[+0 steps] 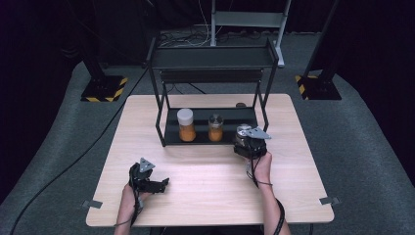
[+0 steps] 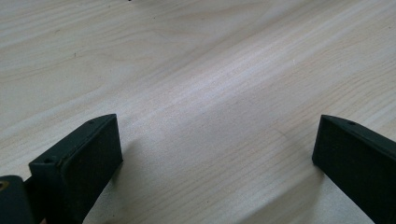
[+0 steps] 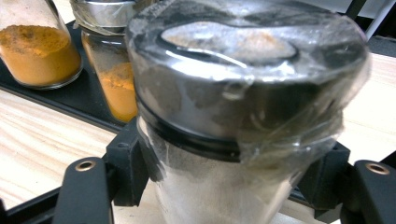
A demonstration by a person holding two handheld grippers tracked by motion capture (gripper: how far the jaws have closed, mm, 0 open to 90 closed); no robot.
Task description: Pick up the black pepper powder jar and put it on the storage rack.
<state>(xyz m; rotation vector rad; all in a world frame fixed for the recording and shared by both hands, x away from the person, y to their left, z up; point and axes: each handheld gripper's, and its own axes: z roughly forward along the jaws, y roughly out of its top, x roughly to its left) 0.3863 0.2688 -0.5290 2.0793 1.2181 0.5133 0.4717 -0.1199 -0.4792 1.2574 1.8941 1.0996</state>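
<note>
Your right claw (image 1: 243, 133) is pinching a spice jar (image 3: 233, 140) w/ a metal lid wrapped in clear film, jaws tight on both sides of the glass just below the lid. The jar sits at the front right end of the black rack's (image 1: 210, 63) bottom shelf, next to a metal-lidded jar of orange powder (image 1: 215, 128) & a white-lidded one (image 1: 186, 125) further left. Your left claw (image 1: 164, 183) is spread wide w/ nothing between the jaws, low over bare tabletop (image 2: 210, 70) near the front left.
</note>
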